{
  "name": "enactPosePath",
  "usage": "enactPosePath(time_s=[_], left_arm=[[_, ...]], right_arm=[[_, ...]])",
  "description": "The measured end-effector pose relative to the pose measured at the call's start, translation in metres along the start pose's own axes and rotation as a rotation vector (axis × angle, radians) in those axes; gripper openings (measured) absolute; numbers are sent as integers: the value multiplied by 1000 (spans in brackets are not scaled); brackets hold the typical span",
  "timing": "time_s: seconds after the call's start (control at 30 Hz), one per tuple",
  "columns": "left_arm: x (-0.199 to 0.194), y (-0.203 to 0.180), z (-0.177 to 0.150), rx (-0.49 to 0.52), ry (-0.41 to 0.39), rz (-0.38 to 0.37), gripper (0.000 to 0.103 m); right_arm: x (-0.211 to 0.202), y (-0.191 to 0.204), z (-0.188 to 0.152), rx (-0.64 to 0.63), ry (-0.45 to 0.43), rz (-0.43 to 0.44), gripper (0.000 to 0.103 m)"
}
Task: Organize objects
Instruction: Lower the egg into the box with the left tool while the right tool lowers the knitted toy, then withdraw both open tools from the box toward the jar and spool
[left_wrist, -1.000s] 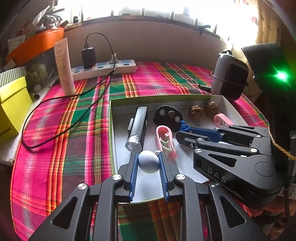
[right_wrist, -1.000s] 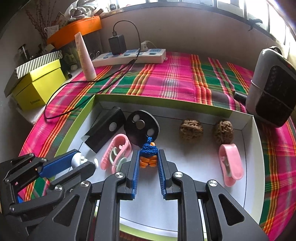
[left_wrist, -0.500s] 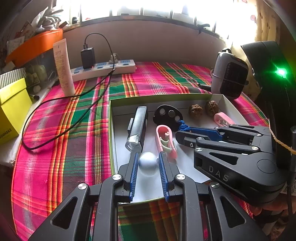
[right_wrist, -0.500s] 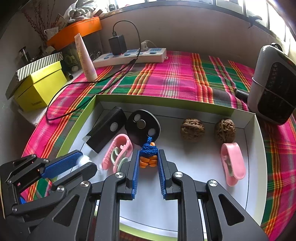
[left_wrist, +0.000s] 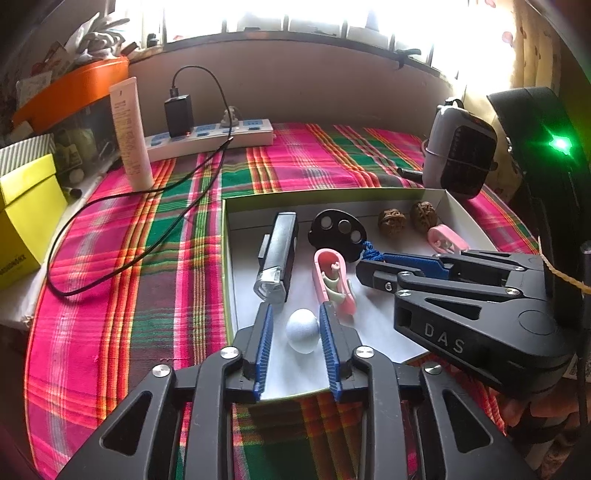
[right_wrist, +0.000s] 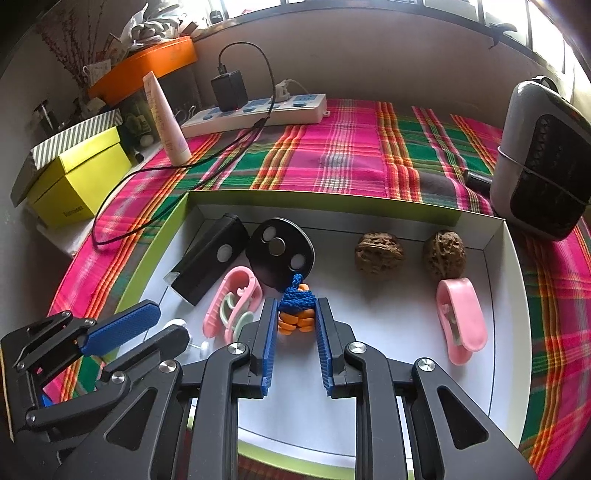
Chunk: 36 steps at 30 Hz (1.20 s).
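Observation:
A white box tray (left_wrist: 369, 328) (right_wrist: 369, 398) lies on the plaid cloth. My left gripper (left_wrist: 295, 326) is open around a white egg-shaped ball (left_wrist: 303, 329) that rests on the tray floor with gaps on both sides. My right gripper (right_wrist: 295, 319) is shut on a blue and orange knitted charm (right_wrist: 295, 314) near the tray's middle; it shows from the side in the left wrist view (left_wrist: 369, 264). Inside the tray are a black flashlight (left_wrist: 279, 254), a black disc (left_wrist: 338, 230), a pink clip (left_wrist: 332, 280), a second pink clip (right_wrist: 460, 319) and two walnuts (right_wrist: 378, 254).
A power strip (left_wrist: 210, 138) with a black charger and a cable (left_wrist: 122, 266) lies at the back. A cream tube (left_wrist: 129, 136) stands at the left, beside a yellow box (left_wrist: 22, 218). A small grey heater (right_wrist: 543, 162) stands at the tray's far right corner.
My left gripper has opened and let go of the white ball, which now rests on the tray floor. My right gripper holds the charm in about the same place.

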<state>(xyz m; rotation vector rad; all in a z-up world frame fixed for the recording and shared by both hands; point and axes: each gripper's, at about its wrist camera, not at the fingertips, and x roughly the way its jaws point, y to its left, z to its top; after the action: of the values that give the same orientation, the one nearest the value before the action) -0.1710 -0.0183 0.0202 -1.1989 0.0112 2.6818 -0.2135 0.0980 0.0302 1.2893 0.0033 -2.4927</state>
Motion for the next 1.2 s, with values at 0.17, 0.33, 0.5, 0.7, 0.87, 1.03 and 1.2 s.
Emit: enactPosePath(time_s=[0.17,0.33,0.5,0.7,0.87,1.03,1.2], left_arm=[[-3,1,-2,1,-6,-4,28],[-11,3,-4,-5,-19,-2,29],[-18,2,-7,-12,-22,1,31],[-30,-3,-11,-2,-40,5,32],[-39,-7,-16,0,-49,7,33],[-45,-9,-21,-3,-50,1,33],[-50,-13,-25,1,-49,4,34]], right_arm=[[-5,0,-1,6,-10,-5,37],[-13,-1,-3,19,-22,-12,37],[-27,0,-6,23,-47,-6,37],[-44,4,-15,28,-80,-2,37],[-57,10,-22,8,-104,-16,37],[-68,16,-29,-12,-122,-17,37],[-76,19,-37,-24,-138,-26,37]])
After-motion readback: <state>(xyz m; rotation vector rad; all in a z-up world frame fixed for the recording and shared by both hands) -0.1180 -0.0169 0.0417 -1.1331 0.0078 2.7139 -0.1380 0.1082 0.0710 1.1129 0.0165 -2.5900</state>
